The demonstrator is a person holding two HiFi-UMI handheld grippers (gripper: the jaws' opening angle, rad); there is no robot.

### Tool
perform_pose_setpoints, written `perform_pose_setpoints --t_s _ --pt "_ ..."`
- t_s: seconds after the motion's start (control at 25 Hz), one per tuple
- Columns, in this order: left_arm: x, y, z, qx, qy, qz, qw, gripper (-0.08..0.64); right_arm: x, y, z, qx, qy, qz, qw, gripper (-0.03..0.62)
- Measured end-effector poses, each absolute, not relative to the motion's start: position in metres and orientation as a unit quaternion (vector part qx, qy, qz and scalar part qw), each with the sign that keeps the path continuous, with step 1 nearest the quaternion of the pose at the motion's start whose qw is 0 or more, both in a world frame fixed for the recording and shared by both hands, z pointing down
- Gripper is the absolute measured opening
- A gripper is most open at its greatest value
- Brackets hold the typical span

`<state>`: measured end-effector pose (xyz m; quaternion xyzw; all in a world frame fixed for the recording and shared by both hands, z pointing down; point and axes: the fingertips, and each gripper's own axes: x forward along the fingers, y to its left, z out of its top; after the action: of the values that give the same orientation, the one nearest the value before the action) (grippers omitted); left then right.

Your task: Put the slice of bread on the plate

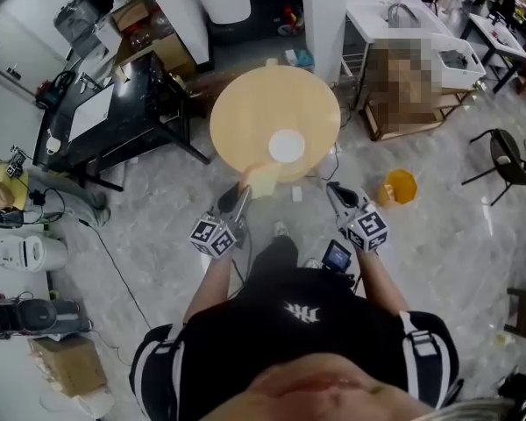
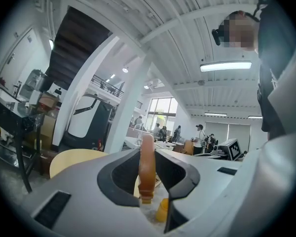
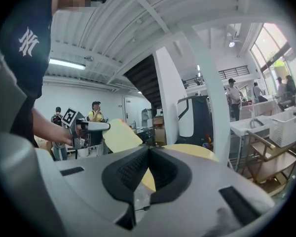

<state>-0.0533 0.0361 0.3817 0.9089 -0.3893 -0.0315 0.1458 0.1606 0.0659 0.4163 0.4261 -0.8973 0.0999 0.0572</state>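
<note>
A pale slice of bread (image 1: 263, 181) hangs at the near edge of the round wooden table (image 1: 245, 112), with my left gripper (image 1: 239, 191) shut on it. In the left gripper view the bread (image 2: 147, 164) stands edge-on between the jaws, its brown crust facing me. A small white plate (image 1: 286, 146) lies on the table just beyond the slice. My right gripper (image 1: 335, 191) is held level to the right of the bread, off the table, with its jaws (image 3: 149, 149) shut and nothing between them. The right gripper view shows the bread (image 3: 121, 135) from the side and the table (image 3: 192, 151) behind it.
A yellow bucket (image 1: 400, 186) sits on the floor right of the table. A black desk (image 1: 114, 121) stands to the left and a white pillar (image 1: 324, 7) behind the table. A black chair (image 1: 508, 158) is at far right. Appliances (image 1: 26, 253) and a cardboard box (image 1: 70, 362) line the left.
</note>
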Motion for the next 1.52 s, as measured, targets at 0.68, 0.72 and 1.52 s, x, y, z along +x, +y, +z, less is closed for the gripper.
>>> perform_pose_setpoints --t_s 0.68,0.72,1.52 --pt "-0.058 -0.231 0.405 0.939 -0.307 -0.033 0.15 0.103 0.167 -0.183 0.4 0.471 -0.871 0.096 0.104 -0.001" --pt "-0.062 -0.245 0.405 0.94 -0.304 -0.033 0.151 0.103 0.167 -0.193 0.399 0.475 -0.868 0.098 0.107 0.0" --pt "-0.04 -0.249 0.52 0.867 -0.274 -0.06 0.412 0.103 0.147 -0.272 0.524 0.413 -0.874 0.193 0.169 0.036"
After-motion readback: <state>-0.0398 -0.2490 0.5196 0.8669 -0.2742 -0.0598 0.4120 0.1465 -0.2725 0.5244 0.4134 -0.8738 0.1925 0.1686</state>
